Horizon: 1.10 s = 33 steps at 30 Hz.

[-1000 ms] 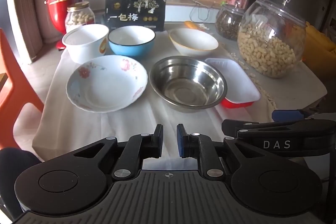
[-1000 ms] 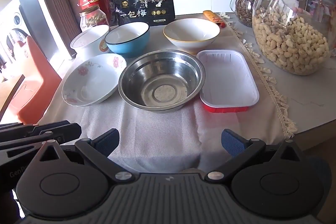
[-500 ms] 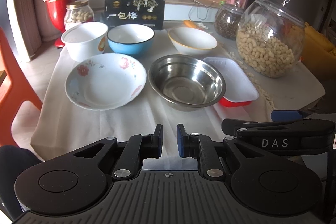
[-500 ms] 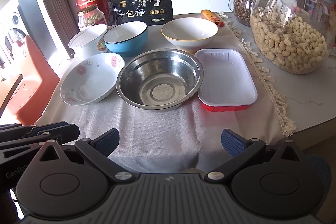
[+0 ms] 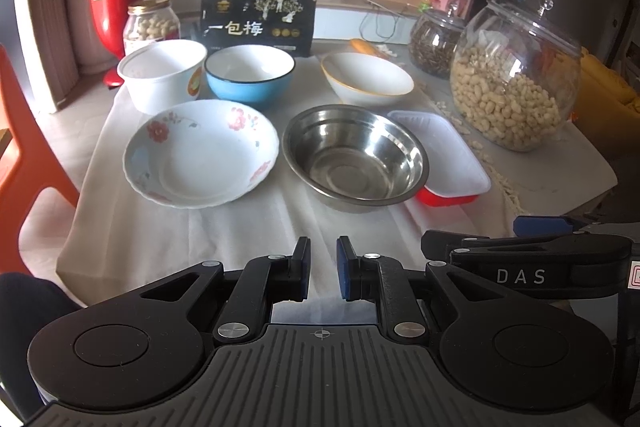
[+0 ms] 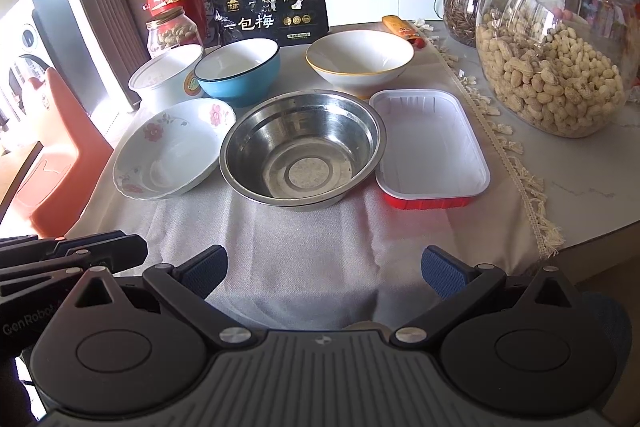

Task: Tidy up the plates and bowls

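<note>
Nothing picked up yet, so this reads as the start: both grippers hang short of the near table edge, w/ all the dishes apart on the white cloth (image 6: 288, 251).

Left to right, back row: white paper tub (image 5: 162, 73), touching the blue enamel bowl (image 5: 250, 73) beside it, then a gap, then the white bowl w/ yellow rim (image 5: 366, 79). Front row: floral porcelain bowl (image 5: 200, 151), steel bowl (image 5: 354, 155), and the red-sided white tray (image 6: 430, 147) tucked against the steel bowl's right rim.

Left gripper (image 5: 322, 269): fingers drawn nearly together, only a thin slit between the blue pads, nothing in it. Right gripper (image 6: 324, 269): fingers spread wide, empty.

Next move, prob.: nest one bowl into another. That calls for the left fingers to part first, then a pinch on a rim; the steel bowl sits nearest the right gripper. Its thin, slick rim may slip.

Hard to tell:
- the tray's left edge is hidden behind the steel bowl in the left-wrist view;
- no flat plate is evident;
- the peanut jar (image 6: 556, 55) is cut off at the frame's right edge;
- each gripper shows in the other's view only as a side sliver.
</note>
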Available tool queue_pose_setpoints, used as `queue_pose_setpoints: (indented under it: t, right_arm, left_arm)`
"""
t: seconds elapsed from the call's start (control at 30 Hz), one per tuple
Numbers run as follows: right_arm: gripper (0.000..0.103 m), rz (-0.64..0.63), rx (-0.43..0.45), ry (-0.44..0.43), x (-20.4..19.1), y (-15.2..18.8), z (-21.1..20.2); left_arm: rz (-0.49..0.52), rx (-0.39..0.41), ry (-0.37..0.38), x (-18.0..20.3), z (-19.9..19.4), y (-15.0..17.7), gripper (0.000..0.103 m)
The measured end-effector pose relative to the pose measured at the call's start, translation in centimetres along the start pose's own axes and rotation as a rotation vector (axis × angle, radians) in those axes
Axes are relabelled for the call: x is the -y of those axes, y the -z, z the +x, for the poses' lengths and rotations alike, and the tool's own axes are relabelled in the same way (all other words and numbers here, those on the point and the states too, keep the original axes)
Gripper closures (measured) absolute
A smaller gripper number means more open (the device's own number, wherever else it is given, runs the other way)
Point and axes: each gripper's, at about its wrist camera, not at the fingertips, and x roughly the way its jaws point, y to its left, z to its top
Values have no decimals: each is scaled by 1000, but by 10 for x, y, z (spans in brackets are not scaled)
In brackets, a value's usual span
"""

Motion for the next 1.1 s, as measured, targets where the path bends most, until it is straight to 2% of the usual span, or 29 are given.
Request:
queue_pose_setpoints:
  t: [1.1]
  right_arm:
    - [0, -1, -4, 0, 0, -3, 0]
  left_arm:
    - [-15, 3, -1, -3, 0, 0, 86]
